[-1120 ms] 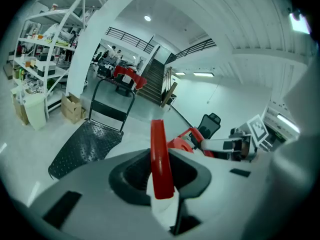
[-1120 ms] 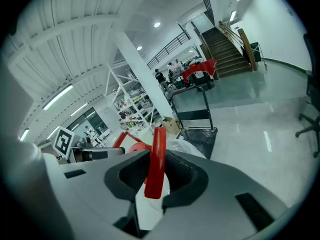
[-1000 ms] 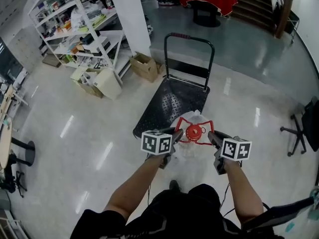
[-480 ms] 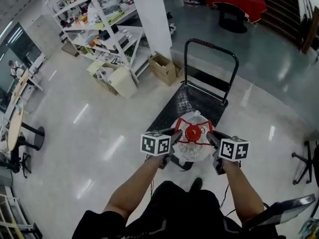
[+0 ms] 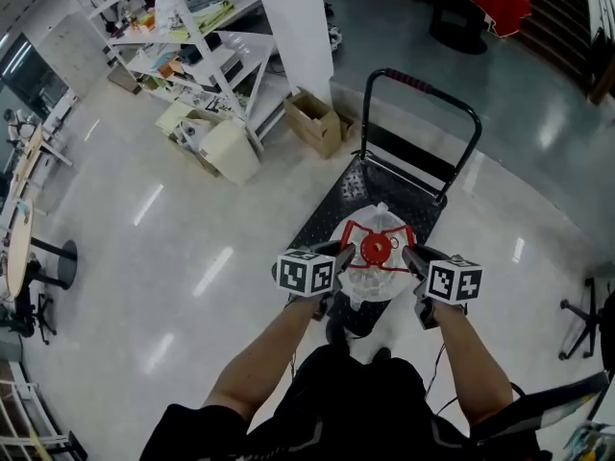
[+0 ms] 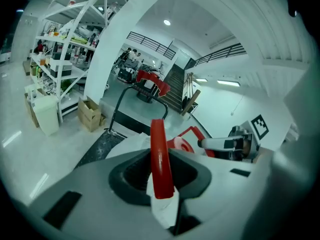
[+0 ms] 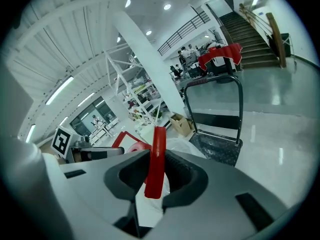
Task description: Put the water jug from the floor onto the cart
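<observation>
1. Jaws of the left gripper (image 5: 340,255) were closed narrowly on the red handle (image 6: 159,156) of the water jug (image 5: 373,281), with the red bar standing upright between them.
2. The right gripper (image 5: 411,259) was clamped the same way on the opposite side of that handle, where its own view showed the red strip pinched between its jaws.
3. The water jug hung between the two grippers with its red cap (image 5: 376,249) facing up, and each gripper held it from one side.
4. The cart (image 5: 327,209) lay below and just ahead of the grippers, and the jug sat over the near end of its dark deck. Whether the jug rested on the deck could not be told.
5. The cart's push bar (image 5: 423,94) rose at the far end, well ahead of both grippers.
6. A cardboard box (image 5: 317,121) sat ahead and to the left of the left gripper, next to a white pillar (image 5: 293,17). White shelving (image 5: 183,56) stood further left.
</observation>
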A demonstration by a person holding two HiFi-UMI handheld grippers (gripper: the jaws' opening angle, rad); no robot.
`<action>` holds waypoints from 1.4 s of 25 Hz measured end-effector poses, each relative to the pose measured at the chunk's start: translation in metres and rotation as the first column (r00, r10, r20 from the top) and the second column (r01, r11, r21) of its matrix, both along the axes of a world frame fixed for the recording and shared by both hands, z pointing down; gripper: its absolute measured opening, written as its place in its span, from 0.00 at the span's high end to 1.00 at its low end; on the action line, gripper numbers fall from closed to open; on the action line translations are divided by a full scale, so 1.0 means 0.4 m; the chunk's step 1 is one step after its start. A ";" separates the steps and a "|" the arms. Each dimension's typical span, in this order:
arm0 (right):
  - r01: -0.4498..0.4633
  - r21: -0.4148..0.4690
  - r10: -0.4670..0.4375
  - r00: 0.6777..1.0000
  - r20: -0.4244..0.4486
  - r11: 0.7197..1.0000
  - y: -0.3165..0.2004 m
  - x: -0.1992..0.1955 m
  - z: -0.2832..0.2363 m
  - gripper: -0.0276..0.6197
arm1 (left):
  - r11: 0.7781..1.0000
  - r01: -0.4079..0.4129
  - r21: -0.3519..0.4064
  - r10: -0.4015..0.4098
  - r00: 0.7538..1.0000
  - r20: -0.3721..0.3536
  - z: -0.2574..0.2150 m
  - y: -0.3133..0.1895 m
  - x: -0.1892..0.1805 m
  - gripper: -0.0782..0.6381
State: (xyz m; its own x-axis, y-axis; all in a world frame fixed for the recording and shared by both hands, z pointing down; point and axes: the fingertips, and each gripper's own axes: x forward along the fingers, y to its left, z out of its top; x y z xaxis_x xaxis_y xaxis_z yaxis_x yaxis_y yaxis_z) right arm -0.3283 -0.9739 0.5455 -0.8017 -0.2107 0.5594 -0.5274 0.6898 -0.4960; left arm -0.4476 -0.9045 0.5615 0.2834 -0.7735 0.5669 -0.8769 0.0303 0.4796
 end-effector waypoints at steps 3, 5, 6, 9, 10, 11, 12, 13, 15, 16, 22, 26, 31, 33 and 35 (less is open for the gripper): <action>-0.025 -0.007 0.025 1.000 -0.014 1.000 -0.037 -0.054 0.024 0.82 | 1.000 -0.014 -0.011 0.014 1.000 -0.011 0.026 -0.040 -0.057 0.79; -0.031 -0.019 0.031 0.999 -0.012 0.999 -0.065 -0.089 0.055 0.82 | 1.000 -0.002 -0.022 0.002 1.000 -0.003 0.053 -0.070 -0.092 0.79; -0.028 -0.027 0.028 0.999 -0.015 0.999 -0.077 -0.104 0.076 0.82 | 0.999 0.008 -0.034 -0.008 1.000 0.001 0.073 -0.082 -0.106 0.79; -0.009 -0.052 0.007 0.999 -0.038 0.999 -0.113 -0.141 0.148 0.82 | 0.996 0.032 -0.083 -0.032 0.999 -0.003 0.143 -0.111 -0.141 0.79; 0.000 -0.061 -0.003 0.999 -0.044 0.998 -0.131 -0.153 0.172 0.82 | 0.995 0.041 -0.095 -0.042 0.999 -0.006 0.167 -0.125 -0.151 0.79; 0.010 -0.067 -0.014 0.999 -0.050 0.998 -0.150 -0.165 0.196 0.82 | 0.993 0.053 -0.104 -0.054 0.999 -0.008 0.190 -0.140 -0.161 0.79; 0.021 -0.074 -0.026 0.998 -0.055 0.997 -0.168 -0.176 0.222 0.82 | 0.992 0.066 -0.112 -0.067 0.998 -0.009 0.214 -0.153 -0.170 0.79; 0.032 -0.081 -0.037 0.998 -0.059 0.996 -0.181 -0.185 0.249 0.82 | 0.990 0.078 -0.121 -0.079 0.997 -0.008 0.239 -0.164 -0.178 0.79; 0.044 -0.099 -0.051 0.996 -0.067 0.994 -0.201 -0.201 0.302 0.82 | 0.985 0.094 -0.143 -0.096 0.995 -0.009 0.289 -0.181 -0.191 0.79; 0.048 -0.109 -0.056 0.996 -0.072 0.993 -0.209 -0.209 0.325 0.82 | 0.983 0.100 -0.153 -0.102 0.995 -0.010 0.313 -0.187 -0.198 0.79; 0.075 -0.150 -0.092 0.990 -0.105 0.986 -0.228 -0.266 0.448 0.82 | 0.969 0.138 -0.205 -0.146 0.989 -0.025 0.444 -0.195 -0.246 0.79; 0.080 -0.167 -0.101 0.988 -0.117 0.983 -0.218 -0.273 0.503 0.82 | 0.961 0.156 -0.227 -0.167 0.985 -0.031 0.505 -0.178 -0.250 0.79; 0.077 -0.168 -0.094 0.991 -0.098 0.983 -0.236 -0.271 0.535 0.82 | 0.963 0.173 -0.205 -0.186 0.981 -0.047 0.537 -0.180 -0.264 0.79; 0.083 -0.182 -0.102 0.990 -0.102 0.980 -0.241 -0.263 0.546 0.82 | 0.962 0.176 -0.207 -0.188 0.981 -0.040 0.546 -0.177 -0.268 0.79; 0.077 -0.203 -0.099 0.990 -0.100 0.976 -0.235 -0.250 0.553 0.82 | 0.958 0.184 -0.220 -0.196 0.980 -0.033 0.559 -0.163 -0.268 0.79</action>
